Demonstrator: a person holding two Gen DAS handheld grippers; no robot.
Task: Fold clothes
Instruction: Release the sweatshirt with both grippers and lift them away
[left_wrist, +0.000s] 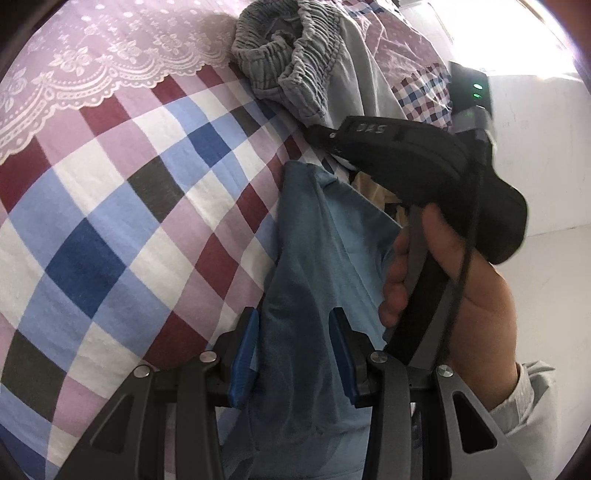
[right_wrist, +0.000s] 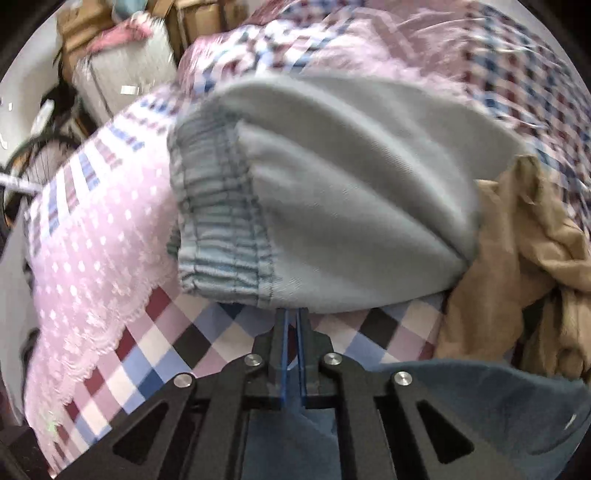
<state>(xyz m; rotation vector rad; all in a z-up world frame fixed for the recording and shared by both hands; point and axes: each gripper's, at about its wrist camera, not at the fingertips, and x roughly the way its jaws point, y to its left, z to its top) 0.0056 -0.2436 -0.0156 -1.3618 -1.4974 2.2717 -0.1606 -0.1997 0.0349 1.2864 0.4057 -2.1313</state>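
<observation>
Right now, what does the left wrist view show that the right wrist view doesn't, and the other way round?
Only the left wrist view: the left tool with blue cloth between its blue pads, apparently gripped, and a hand holding the right tool's handle.

Only the right wrist view: the right tool shut at the hem of the grey garment, a tan garment, and stacked boxes behind the bed.

Both: the checked bedsheet, the pink lace cover and the grey garment with its elastic waistband.
</observation>
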